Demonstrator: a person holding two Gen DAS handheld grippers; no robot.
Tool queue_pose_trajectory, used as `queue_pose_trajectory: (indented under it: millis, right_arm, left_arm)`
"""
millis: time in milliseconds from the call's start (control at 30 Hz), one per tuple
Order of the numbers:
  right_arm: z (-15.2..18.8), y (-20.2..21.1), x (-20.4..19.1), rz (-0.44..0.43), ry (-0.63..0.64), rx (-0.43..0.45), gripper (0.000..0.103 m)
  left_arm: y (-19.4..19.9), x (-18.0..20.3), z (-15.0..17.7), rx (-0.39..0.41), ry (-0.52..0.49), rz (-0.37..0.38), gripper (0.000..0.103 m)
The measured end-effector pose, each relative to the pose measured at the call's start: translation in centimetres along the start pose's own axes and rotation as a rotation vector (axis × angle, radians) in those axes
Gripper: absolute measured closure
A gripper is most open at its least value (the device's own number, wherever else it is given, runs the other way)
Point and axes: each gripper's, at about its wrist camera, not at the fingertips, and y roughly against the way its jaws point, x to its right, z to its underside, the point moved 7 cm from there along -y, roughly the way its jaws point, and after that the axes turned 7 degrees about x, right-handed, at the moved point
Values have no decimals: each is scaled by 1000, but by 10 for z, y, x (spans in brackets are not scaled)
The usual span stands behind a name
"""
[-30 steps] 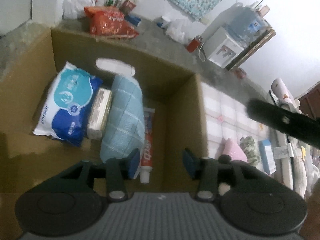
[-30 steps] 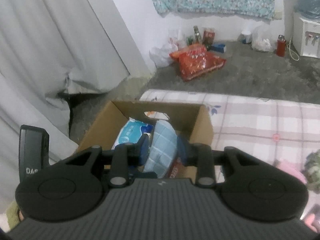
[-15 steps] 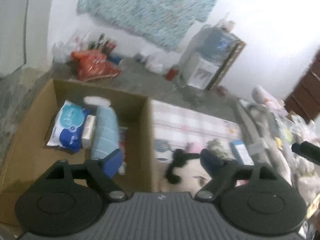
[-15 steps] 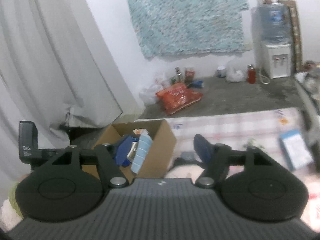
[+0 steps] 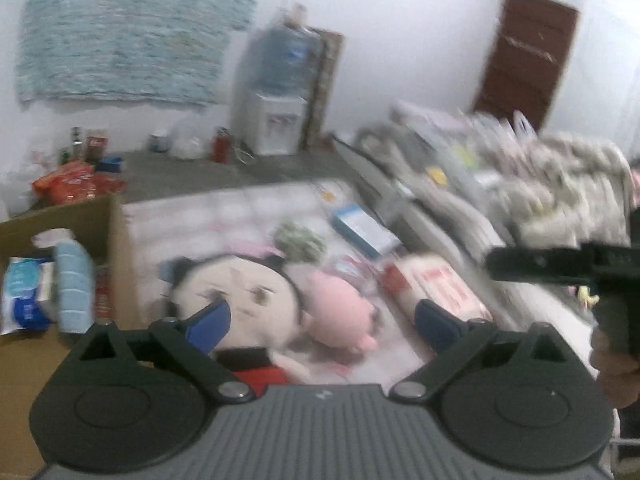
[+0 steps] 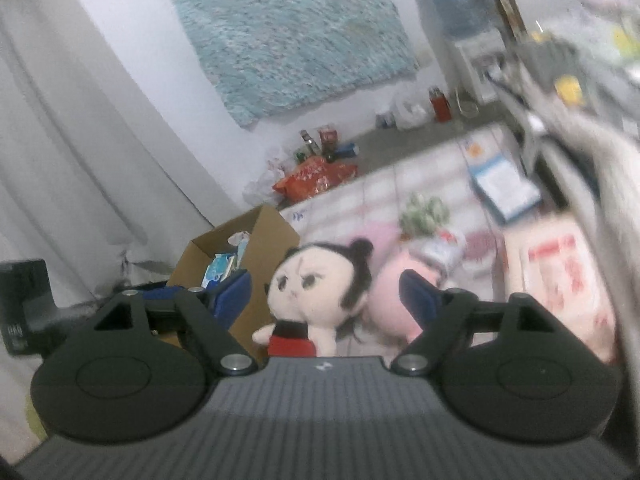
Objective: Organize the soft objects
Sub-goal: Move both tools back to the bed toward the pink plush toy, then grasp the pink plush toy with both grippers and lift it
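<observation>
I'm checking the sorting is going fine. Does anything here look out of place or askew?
Nothing looks spilled or damaged. The doll and pink plush lie loose on the bed, outside the cardboard box. Both tools, left and right, are open and empty.

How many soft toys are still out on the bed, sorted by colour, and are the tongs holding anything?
Black-haired doll in red: 1
Pink plush: 1
Green-and-white plush: 1
Total: 3 soft toys on the bed, outside the cardboard box.
Left tongs: open, holding 0.
Right tongs: open, holding 0.
</observation>
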Motion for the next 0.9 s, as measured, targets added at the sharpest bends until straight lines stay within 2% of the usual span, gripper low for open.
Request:
queue_pose_trajectory:
  millis: [133, 200, 300, 400, 633, 833, 867, 900]
  right_arm:
    - [21, -28, 30, -27, -156, -48, 22]
    - [28, -49, 46, -30, -229, -78, 22]
    - [32, -81, 65, -21, -312, -116, 22]
    - [36, -113, 83, 5, -368, -157, 22]
    - [52, -168, 109, 51, -423, -254, 22]
    - [60, -201, 117, 35, -466, -282, 22]
    - [62, -206, 119, 33, -479, -282, 25]
    - [65, -208, 122, 23, -495, -281, 36]
  left_arm:
    - [-38, 30, 19, -47, -82, 22, 4]
    - [-58, 41, 27, -63, -156, 16, 5]
    - [-89, 56, 42, -125, -253, 28, 7]
    - [-118, 62, 52, -167, -308, 19, 11]
    - [-166, 63, 63, -217, -381, 6, 30]
    - [-186, 58, 68, -260, -372, 16, 32]
    - [-187, 57, 69, -266, -364, 17, 32]
    - [-188, 56, 69, -264, -362, 16, 32]
